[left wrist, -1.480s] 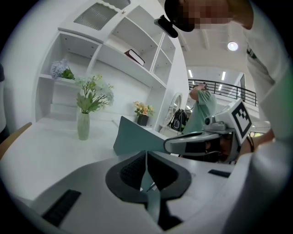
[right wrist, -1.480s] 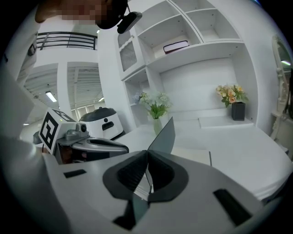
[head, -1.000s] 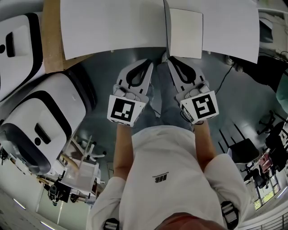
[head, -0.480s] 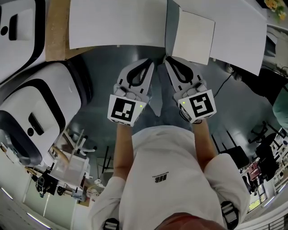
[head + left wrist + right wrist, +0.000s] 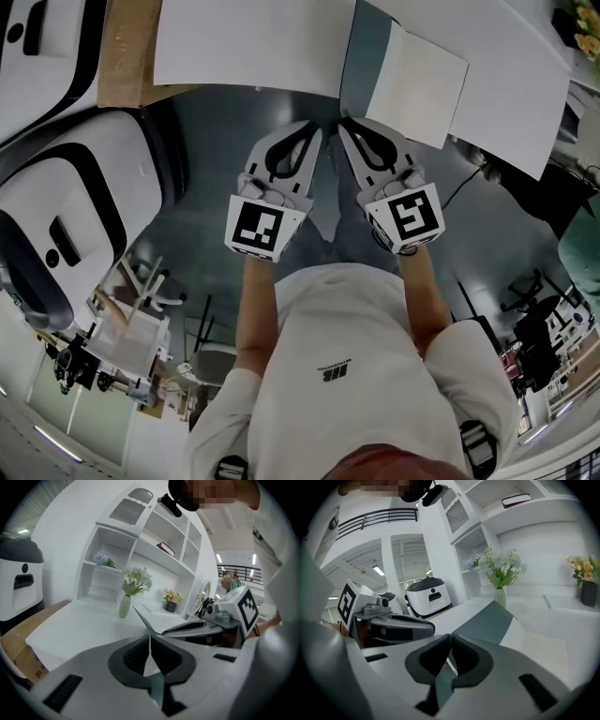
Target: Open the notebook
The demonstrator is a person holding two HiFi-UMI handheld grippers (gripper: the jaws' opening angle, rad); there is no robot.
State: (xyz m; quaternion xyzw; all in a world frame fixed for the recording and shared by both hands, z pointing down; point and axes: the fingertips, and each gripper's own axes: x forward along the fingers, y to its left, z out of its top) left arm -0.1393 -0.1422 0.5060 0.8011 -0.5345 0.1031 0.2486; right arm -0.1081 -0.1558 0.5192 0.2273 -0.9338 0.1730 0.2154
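The notebook lies on the white table (image 5: 253, 47), its white page (image 5: 417, 84) facing up. Its grey-green cover (image 5: 361, 56) stands lifted off the page. My right gripper (image 5: 340, 122) is shut on the cover's near corner. In the right gripper view the cover (image 5: 487, 620) slopes up and away from the shut jaws (image 5: 450, 637). My left gripper (image 5: 315, 128) hangs just left of it at the table's edge, shut, with nothing in it. In the left gripper view its jaws (image 5: 150, 637) meet in front of the cover's raised edge (image 5: 140, 616).
A white machine with black trim (image 5: 66, 234) stands on the floor at the left, beside a brown board (image 5: 127, 47). A vase of flowers (image 5: 125, 604), a small flower pot (image 5: 171, 605) and white shelves (image 5: 140, 550) stand at the table's far side. A cable (image 5: 469, 178) hangs at the right.
The grey-green cover shows as a broader band than before, with the right gripper still at its corner. The table and notebook have slid right in the head view. Both grippers stay side by side.
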